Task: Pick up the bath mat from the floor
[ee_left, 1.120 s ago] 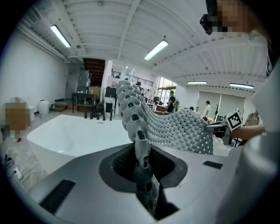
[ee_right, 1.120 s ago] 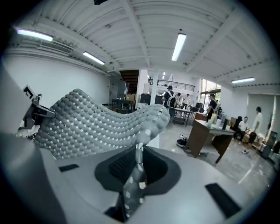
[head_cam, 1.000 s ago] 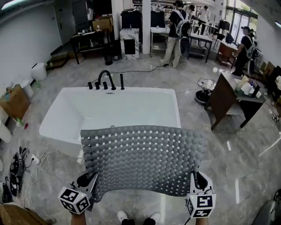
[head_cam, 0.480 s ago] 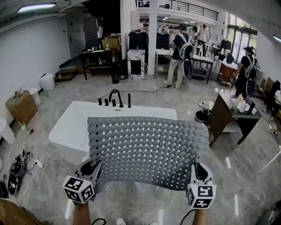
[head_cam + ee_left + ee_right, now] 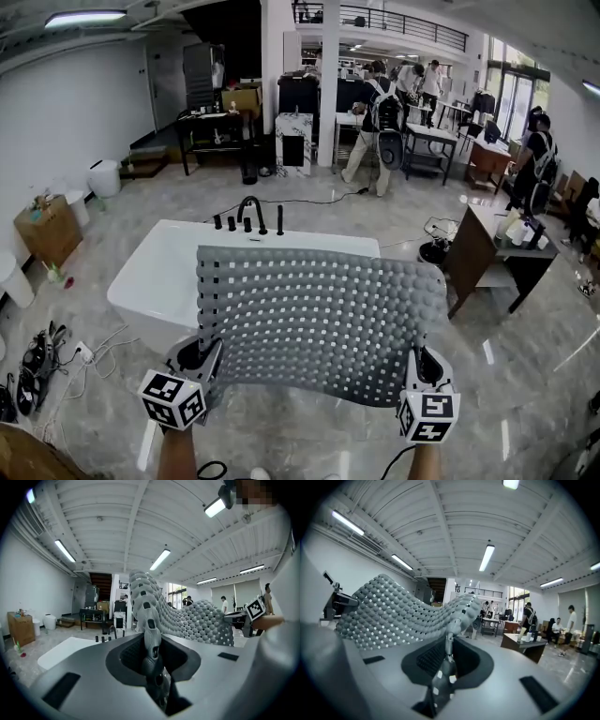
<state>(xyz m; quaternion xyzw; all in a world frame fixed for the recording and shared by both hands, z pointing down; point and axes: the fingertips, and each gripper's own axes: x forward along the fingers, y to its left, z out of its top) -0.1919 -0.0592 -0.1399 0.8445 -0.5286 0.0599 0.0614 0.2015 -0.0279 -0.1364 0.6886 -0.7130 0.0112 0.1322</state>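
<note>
A grey bath mat (image 5: 319,319) with round bumps and square holes hangs spread out in the air between my two grippers, off the floor. My left gripper (image 5: 208,362) is shut on the mat's near left corner, and my right gripper (image 5: 412,369) is shut on its near right corner. In the left gripper view the mat's edge (image 5: 150,634) is pinched between the jaws and rises away to the right. In the right gripper view the mat (image 5: 393,611) stretches off to the left from the pinched edge. The mat covers part of the white bathtub (image 5: 159,272) behind it.
A black tap set (image 5: 247,214) stands on the bathtub's far rim. A dark wooden table (image 5: 487,248) with bottles is to the right. Cables and a power strip (image 5: 47,352) lie on the marble floor at left. Several people stand at the back by desks.
The mat has come up higher and further forward, over more of the bathtub. The head view has tilted up, so the feet at the bottom edge are gone. Both grips are unchanged.
</note>
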